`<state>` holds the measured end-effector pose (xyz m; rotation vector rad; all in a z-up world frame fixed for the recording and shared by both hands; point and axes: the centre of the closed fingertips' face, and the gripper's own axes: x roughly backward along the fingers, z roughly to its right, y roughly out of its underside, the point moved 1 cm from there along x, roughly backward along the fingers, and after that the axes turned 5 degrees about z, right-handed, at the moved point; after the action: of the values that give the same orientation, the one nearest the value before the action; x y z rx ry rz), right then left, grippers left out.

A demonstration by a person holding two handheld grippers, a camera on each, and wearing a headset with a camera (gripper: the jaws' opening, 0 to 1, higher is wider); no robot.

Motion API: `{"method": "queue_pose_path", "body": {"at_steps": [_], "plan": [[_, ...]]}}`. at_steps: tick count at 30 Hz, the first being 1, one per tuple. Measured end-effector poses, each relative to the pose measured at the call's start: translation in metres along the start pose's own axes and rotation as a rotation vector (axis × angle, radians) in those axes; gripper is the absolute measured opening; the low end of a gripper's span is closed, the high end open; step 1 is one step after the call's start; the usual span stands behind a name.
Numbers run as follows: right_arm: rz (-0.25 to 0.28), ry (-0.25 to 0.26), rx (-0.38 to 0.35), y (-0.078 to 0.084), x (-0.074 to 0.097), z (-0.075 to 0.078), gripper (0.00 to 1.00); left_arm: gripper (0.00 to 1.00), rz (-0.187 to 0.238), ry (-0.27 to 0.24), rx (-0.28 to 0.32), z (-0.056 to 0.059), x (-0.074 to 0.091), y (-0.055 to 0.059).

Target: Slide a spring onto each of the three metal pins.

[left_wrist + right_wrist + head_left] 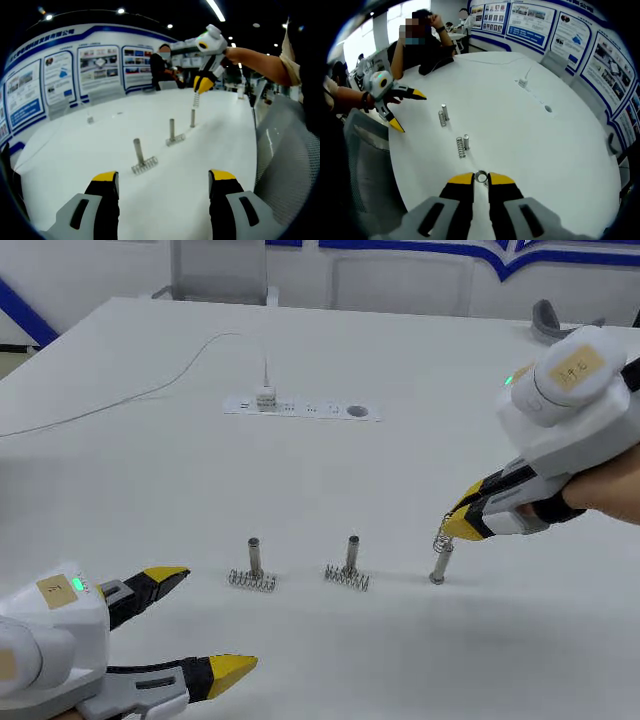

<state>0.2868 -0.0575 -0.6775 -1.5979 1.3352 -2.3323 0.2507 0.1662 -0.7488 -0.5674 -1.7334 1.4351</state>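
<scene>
Head view: right hand-held gripper (pixel 452 528) pinches spring (pixel 441 538), apparently atop pin (pixel 440 566).

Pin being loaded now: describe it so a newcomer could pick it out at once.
On the white table, in front of the power strip, three upright metal pins stand in a row. It is the end pin under the right gripper. Its spring is held at its top by that gripper; its neighbours' springs lie flat at their bases.

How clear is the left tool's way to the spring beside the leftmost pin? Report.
Probably yes: the left tool is open, bare table lies between it and that spring, and the right tool is away.
</scene>
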Motion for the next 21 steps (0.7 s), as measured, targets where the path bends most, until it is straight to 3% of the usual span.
{"method": "queue_pose_path", "body": {"at_steps": [10,21], "plan": [[-0.009,0.024,-0.028,0.002,0.001,0.015,0.12,0.74,0.001,-0.002,0.002,-0.001,0.001,0.000],[-0.033,0.019,-0.047,0.013,-0.009,0.019,0.12,0.74,-0.003,-0.008,0.007,-0.001,0.002,0.002]]}}
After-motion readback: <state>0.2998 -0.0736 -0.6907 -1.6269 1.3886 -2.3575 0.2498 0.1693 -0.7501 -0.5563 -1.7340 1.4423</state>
